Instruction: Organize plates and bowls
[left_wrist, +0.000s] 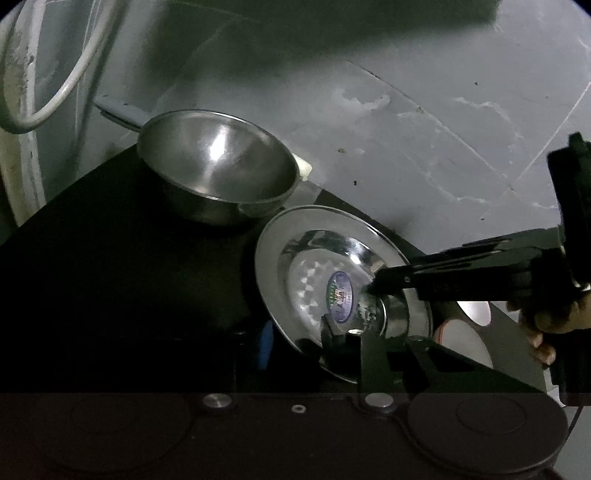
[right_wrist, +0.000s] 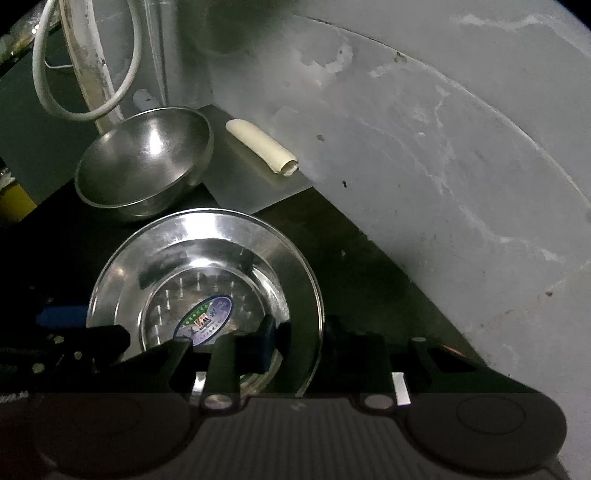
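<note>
The right gripper (right_wrist: 299, 343) clamps the steel plate's (right_wrist: 207, 236) near rim, its fingers astride it. The left gripper (left_wrist: 295, 339) seems spread around the plate's edge, beside the steel bowl (left_wrist: 218, 166).

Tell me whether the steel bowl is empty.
Empty: the steel bowl sits upright, its bare shiny inside showing in both views.

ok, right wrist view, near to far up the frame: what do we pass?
Right gripper at the bottom edge → steel plate with the oval sticker → steel bowl → white cable loop by the wall. The cream roll lies right of the bowl, at similar depth.
</note>
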